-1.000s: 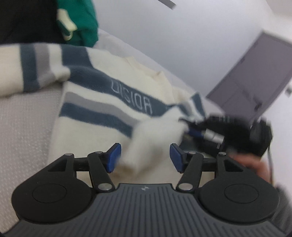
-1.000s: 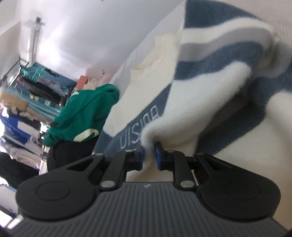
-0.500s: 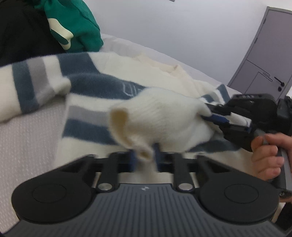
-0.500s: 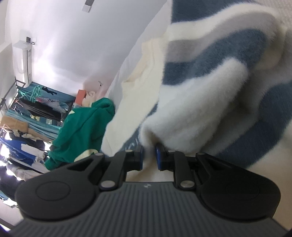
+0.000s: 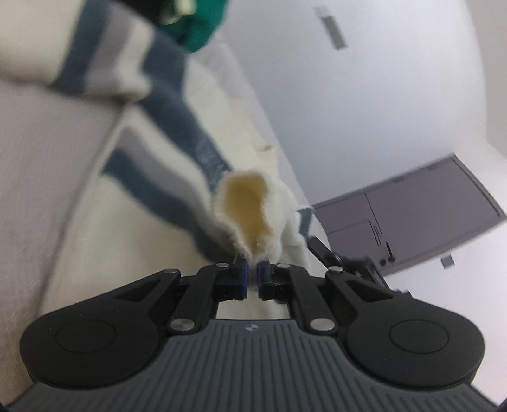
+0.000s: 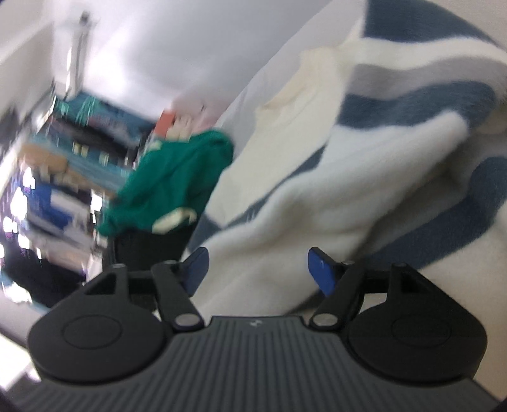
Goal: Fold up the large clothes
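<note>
A cream sweater with blue and grey stripes (image 5: 152, 158) lies spread on a light textured surface (image 5: 38, 177). My left gripper (image 5: 252, 276) is shut on the sleeve cuff (image 5: 245, 215), whose open end faces the camera. In the right wrist view the same sweater (image 6: 364, 177) fills the right side, its sleeve draped in front. My right gripper (image 6: 258, 269) has its jaws opening, blue pads wide apart; the fuzzy sleeve lies between them with neither pad pressing on it. The right gripper's black body shows at the right of the cuff in the left wrist view (image 5: 345, 263).
A green garment (image 6: 171, 187) lies heaped at the far end of the surface, also seen in the left wrist view (image 5: 193, 22). Behind it is a blurred clothes rack (image 6: 47, 164). A grey door (image 5: 412, 215) stands in the white wall.
My left gripper shut on the sleeve cuff and rolled, tilting its view. My right gripper let go of the sleeve edge it had pinched, and its pads spread wide.
</note>
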